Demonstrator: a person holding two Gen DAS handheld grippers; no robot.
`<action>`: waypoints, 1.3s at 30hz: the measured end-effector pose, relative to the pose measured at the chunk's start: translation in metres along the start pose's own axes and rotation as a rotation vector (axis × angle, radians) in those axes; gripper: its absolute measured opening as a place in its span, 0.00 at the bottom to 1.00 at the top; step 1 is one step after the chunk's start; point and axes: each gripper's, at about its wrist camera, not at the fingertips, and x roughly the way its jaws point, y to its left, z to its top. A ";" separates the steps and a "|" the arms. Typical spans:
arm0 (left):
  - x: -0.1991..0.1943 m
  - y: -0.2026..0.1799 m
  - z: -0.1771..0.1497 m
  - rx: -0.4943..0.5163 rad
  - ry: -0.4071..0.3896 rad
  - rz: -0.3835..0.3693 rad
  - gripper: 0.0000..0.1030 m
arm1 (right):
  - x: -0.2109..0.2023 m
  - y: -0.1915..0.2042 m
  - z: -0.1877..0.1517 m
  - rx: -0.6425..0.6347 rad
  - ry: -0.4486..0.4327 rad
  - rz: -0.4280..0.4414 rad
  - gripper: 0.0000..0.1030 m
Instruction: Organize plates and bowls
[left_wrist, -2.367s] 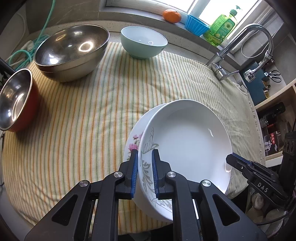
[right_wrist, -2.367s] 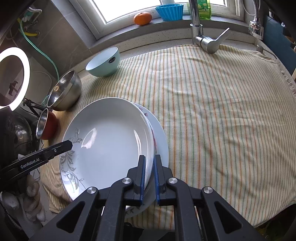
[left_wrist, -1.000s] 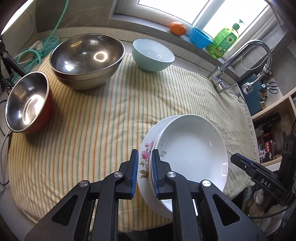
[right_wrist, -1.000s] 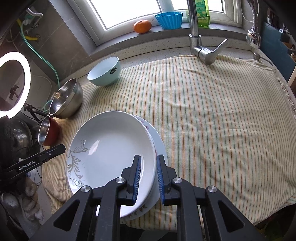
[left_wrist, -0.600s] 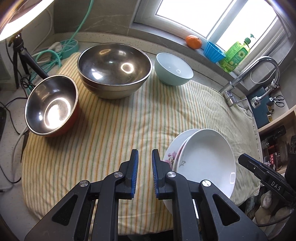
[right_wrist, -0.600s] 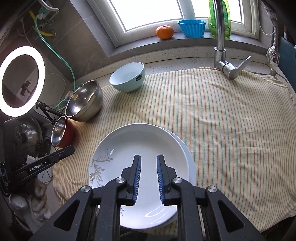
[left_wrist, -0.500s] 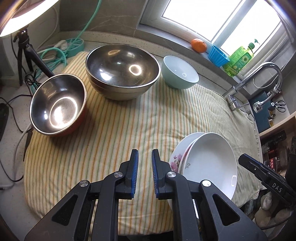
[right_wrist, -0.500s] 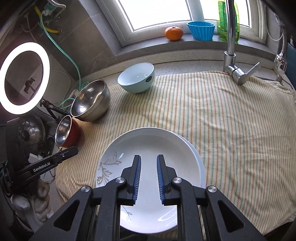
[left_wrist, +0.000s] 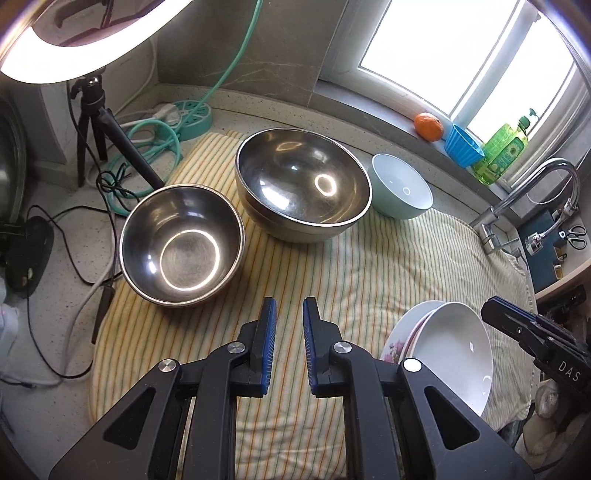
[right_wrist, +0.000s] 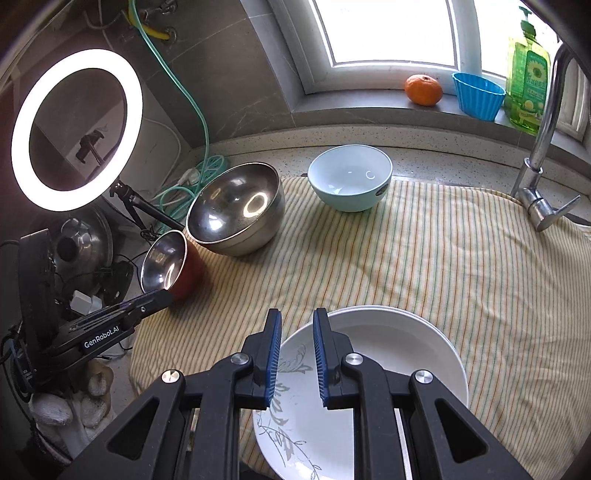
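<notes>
Both grippers off plates (right_wrist: 388, 354).

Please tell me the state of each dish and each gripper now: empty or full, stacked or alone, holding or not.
Left gripper: shut, empty.
Right gripper: shut, empty.
White plate: stacked on floral plate.
Large steel bowl: empty.
Red-sided steel bowl: empty.
Light blue bowl: empty.

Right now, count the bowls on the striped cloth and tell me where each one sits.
3. The large steel bowl sits at the back, the light blue bowl beside it toward the faucet, and the red-sided steel bowl at the cloth's edge near the ring light. None looks hidden.
</notes>
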 end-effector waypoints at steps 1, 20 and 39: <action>0.000 0.001 0.000 0.003 -0.003 0.006 0.11 | 0.001 0.003 0.003 -0.011 0.000 -0.001 0.15; 0.005 0.003 0.021 -0.002 -0.031 0.011 0.11 | 0.018 0.030 0.059 -0.125 -0.038 -0.024 0.15; 0.026 0.022 0.052 -0.146 -0.066 0.016 0.12 | 0.069 0.001 0.110 -0.082 -0.010 0.065 0.16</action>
